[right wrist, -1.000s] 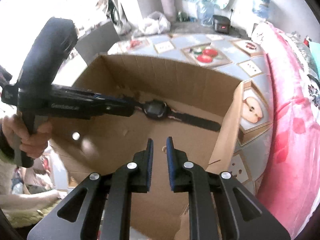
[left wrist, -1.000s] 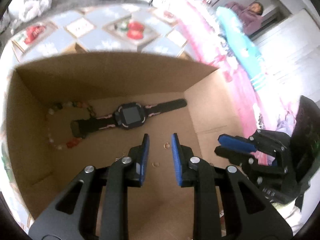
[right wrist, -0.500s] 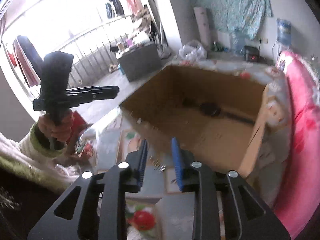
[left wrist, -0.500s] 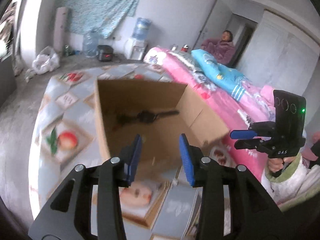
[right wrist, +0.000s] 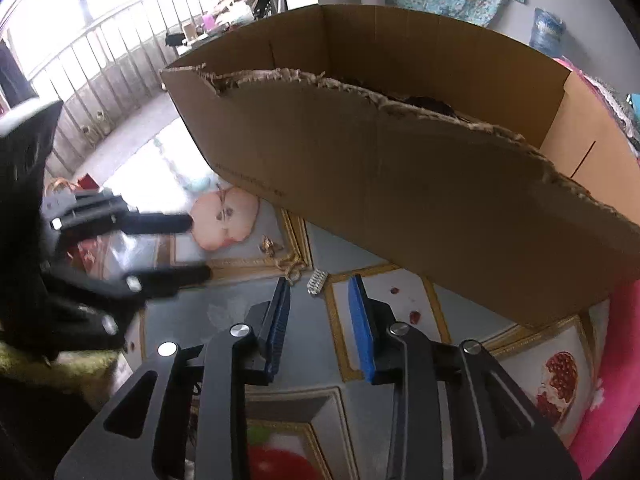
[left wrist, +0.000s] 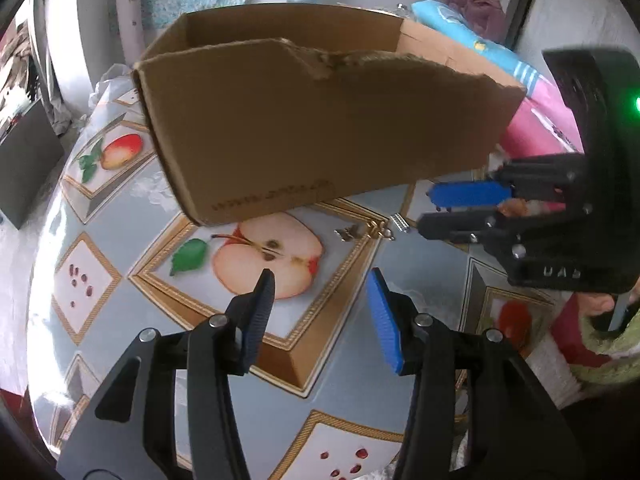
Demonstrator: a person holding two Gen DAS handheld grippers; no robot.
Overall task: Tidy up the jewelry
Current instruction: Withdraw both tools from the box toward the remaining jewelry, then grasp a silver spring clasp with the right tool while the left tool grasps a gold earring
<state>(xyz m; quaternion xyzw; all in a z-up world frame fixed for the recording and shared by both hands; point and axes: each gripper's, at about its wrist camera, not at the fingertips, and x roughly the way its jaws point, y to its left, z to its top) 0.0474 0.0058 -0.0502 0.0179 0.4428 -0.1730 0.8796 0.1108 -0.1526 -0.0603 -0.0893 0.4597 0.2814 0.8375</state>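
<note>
A counter (left wrist: 100, 368) covered in a glossy grey cloth printed with framed fruit pictures fills the lower part of both views. On it, across the upper middle, stands a torn-edged cardboard box (left wrist: 320, 128). Just below the box lie a small gold trinket (right wrist: 294, 268), a darker clip (right wrist: 271, 246) and a silvery comb-like piece (right wrist: 317, 281).

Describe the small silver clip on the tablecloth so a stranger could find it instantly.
Start at the big cardboard box on the fruit-print tablecloth. Just in front of its near wall lie three small pieces in a row. The silver clip is the pale, ridged, comb-like one, right of the gold ring and brown earring.
</note>
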